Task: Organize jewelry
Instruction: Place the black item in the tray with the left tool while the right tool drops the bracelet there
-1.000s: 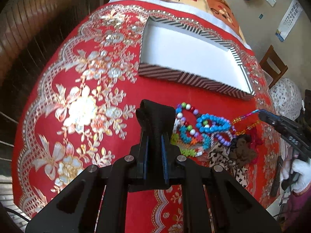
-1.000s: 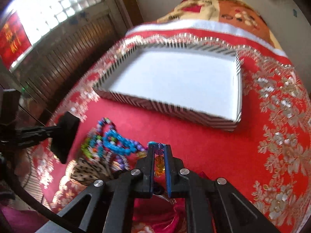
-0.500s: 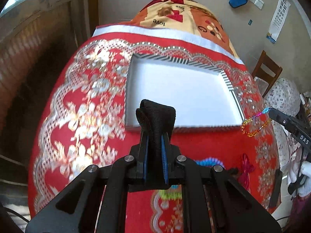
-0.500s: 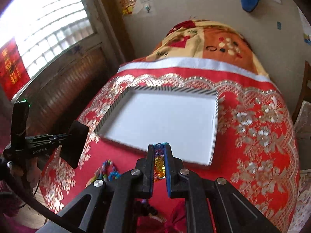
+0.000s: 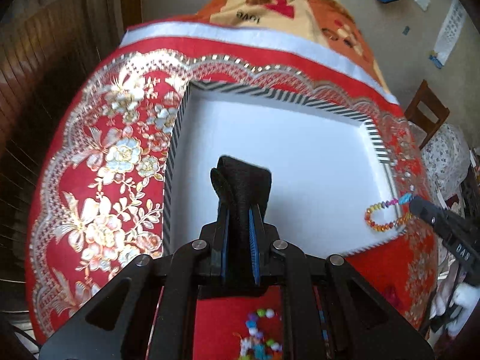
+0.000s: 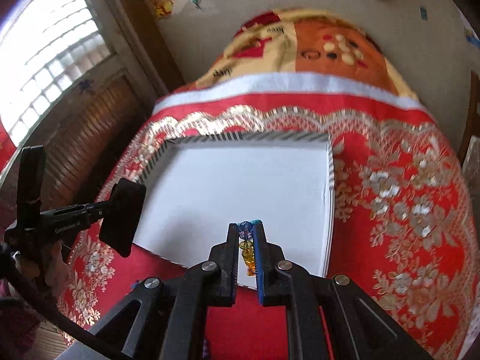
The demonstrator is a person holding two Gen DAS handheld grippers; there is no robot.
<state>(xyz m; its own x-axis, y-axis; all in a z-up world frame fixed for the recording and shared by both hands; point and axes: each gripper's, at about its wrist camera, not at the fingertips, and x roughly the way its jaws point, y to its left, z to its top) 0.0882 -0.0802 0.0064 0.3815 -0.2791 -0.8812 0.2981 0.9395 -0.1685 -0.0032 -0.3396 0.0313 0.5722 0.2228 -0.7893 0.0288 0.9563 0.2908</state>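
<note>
We see left gripper (image 5: 238, 207) clamping black band (image 5: 243, 180) | right gripper (image 6: 248, 234) pinching bead bracelet (image 5: 385, 214) | tray (image 5: 177, 138) at 12 o'clock

The left gripper (image 5: 240, 210) has its two fingers pressed close together on a black band (image 5: 243, 180) that sticks up past the tips. The right gripper (image 6: 245, 231) has its fingers close together too, pinching a bead bracelet (image 6: 247, 252) right at the tips. The right gripper reaches in from the right side, the left one from the left. A white-gloved hand (image 5: 466, 295), probably the right one, shows at the near right.
</note>
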